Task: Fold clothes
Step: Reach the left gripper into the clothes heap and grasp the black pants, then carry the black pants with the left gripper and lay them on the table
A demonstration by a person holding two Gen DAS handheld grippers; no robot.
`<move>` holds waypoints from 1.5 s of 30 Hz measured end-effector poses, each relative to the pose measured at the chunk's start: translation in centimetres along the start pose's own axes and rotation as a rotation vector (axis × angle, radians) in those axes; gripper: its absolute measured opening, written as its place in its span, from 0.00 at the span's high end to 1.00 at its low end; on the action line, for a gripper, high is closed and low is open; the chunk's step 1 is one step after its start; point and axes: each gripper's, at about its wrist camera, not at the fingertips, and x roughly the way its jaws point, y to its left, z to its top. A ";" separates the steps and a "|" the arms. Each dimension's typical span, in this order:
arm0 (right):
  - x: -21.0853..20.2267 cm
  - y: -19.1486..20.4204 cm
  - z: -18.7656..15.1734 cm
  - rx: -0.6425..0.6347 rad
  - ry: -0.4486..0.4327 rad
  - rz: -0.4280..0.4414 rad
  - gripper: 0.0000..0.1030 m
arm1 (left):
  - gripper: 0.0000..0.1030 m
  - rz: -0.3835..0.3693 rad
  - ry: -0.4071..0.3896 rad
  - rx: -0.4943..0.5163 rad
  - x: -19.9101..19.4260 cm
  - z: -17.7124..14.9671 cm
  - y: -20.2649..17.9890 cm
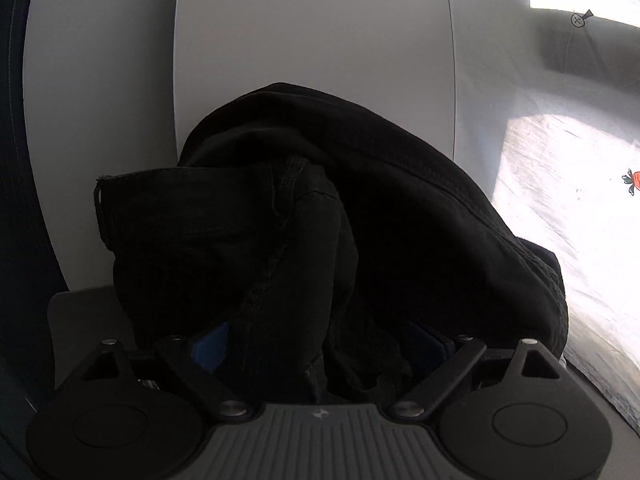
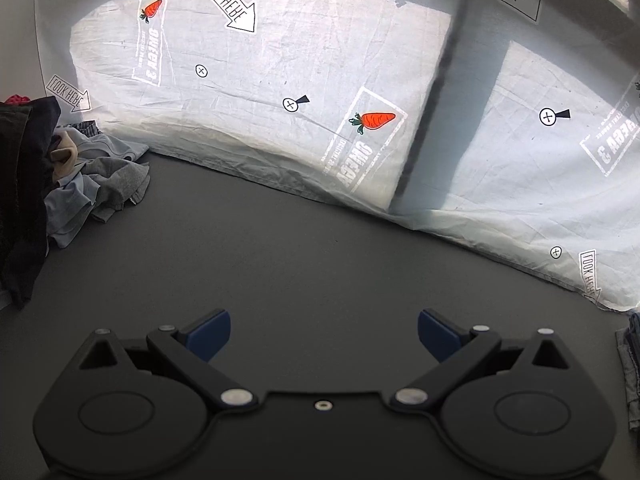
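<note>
A black garment (image 1: pixel 320 216) with stitched seams fills the left wrist view and drapes over my left gripper (image 1: pixel 320 344). Its blue fingers (image 1: pixel 210 344) stand wide apart, with bunched cloth lying between them and hiding the tips. My right gripper (image 2: pixel 324 334) is open and empty above the dark grey table (image 2: pixel 300 264). A pile of crumpled clothes (image 2: pixel 92 184), grey and light blue, lies at the table's left side. Black cloth (image 2: pixel 24 200) hangs at the left edge of the right wrist view.
A white sheet (image 2: pixel 260 92) printed with carrots, arrows and cross marks covers the floor beyond the table edge. A dark pole (image 2: pixel 436 92) stands across it. White rounded panels (image 1: pixel 312 52) are behind the black garment. Folded grey-blue cloth (image 2: pixel 630 364) sits at the table's right edge.
</note>
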 end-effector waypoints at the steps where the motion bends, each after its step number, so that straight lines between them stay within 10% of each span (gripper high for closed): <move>1: 0.3 0.2 0.0 0.007 0.022 0.011 0.02 | 0.20 0.003 0.012 -0.005 0.8 -0.1 -0.2; 2: 0.6 0.4 0.0 0.022 0.041 0.025 0.02 | 0.27 0.011 0.018 -0.006 1.2 -0.2 -0.4; 4: 0.7 0.4 -0.2 0.052 0.060 0.052 0.02 | 0.70 0.043 0.004 0.009 0.4 -0.3 -1.0; 10: -0.4 -0.8 -1.5 0.089 0.055 0.067 0.02 | 0.81 -0.059 0.043 -0.015 -4.8 -0.5 -0.7; 17: -4.3 -6.7 -3.5 0.219 -0.040 0.052 0.02 | 0.84 -0.283 -0.120 0.007 -21.4 0.4 -1.6; 20: -6.4 -10.3 -5.1 0.269 -0.078 0.033 0.02 | 0.88 -0.468 -0.226 0.050 -30.4 0.6 -3.3; 25: -11.2 -18.7 -9.6 0.380 -0.135 -0.058 0.02 | 0.98 -1.000 -0.291 0.141 -46.5 -2.2 -7.5; 28: -13.5 -23.9 -12.7 0.460 -0.143 -0.144 0.02 | 0.97 -1.250 -0.163 0.213 -51.8 -7.4 -13.4; 31: -15.7 -29.3 -14.3 0.535 -0.128 -0.234 0.02 | 0.83 -1.355 0.145 0.300 -51.5 -15.5 -21.4; 35: -17.1 -34.4 -16.9 0.592 -0.085 -0.332 0.02 | 0.85 -1.318 0.583 0.321 -48.1 -24.3 -25.2; 38: -17.3 -35.9 -18.7 0.569 -0.049 -0.374 0.02 | 0.73 -1.291 0.575 0.412 -46.9 -26.4 -21.9; 45: -12.8 -35.6 -18.0 0.528 0.076 -0.317 0.02 | 0.63 -0.819 0.447 0.433 -36.8 -23.1 -17.0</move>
